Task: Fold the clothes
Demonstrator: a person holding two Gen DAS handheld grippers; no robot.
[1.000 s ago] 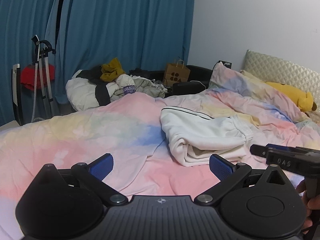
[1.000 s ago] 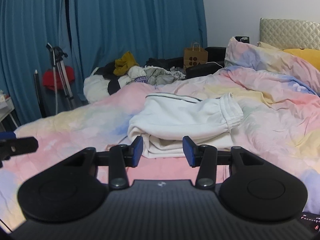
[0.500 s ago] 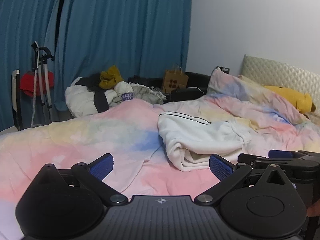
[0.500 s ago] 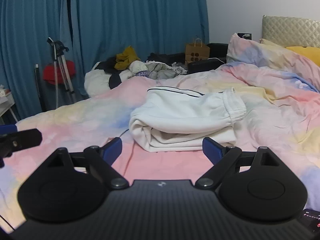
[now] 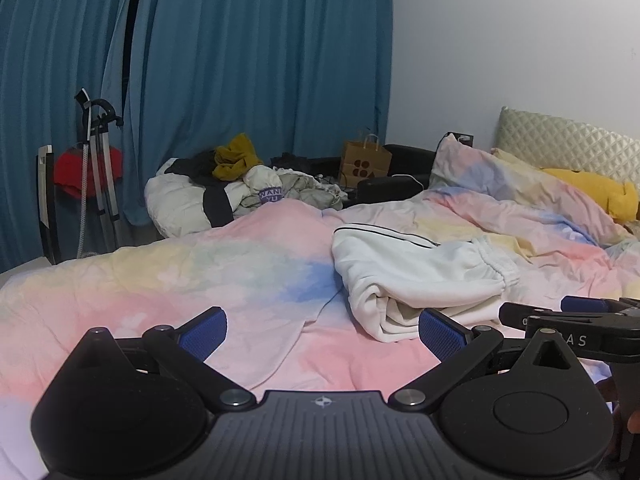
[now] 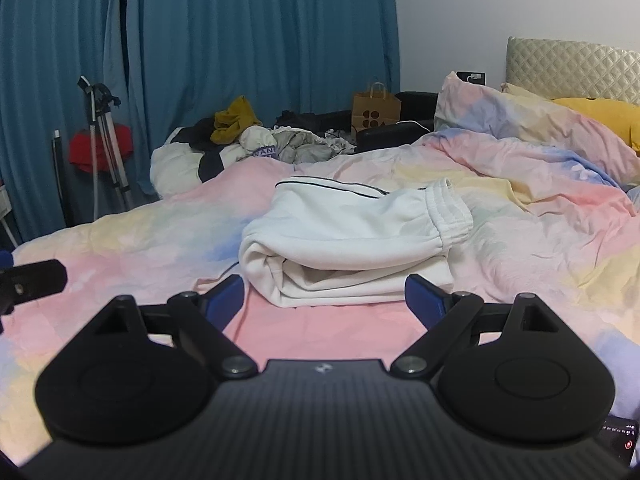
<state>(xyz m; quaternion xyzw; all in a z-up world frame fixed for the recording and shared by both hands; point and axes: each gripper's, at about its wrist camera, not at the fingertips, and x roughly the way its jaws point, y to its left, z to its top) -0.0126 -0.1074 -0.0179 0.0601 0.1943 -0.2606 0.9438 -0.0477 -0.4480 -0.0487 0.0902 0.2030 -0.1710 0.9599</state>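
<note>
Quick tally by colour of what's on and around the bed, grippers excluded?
White folded trousers with dark piping: 1
Yellow plush toy by the headboard: 1
Mustard garment on the clothes heap: 1
Brown paper bag with handles: 1
Red cloth behind the tripod: 1
Pastel duvet: 1
Total: 6

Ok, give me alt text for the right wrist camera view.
A folded white garment lies on a pastel bedspread, just beyond the open right gripper, whose blue-padded fingers hold nothing. Behind are blue curtains and a heap of unfolded clothes.
</note>
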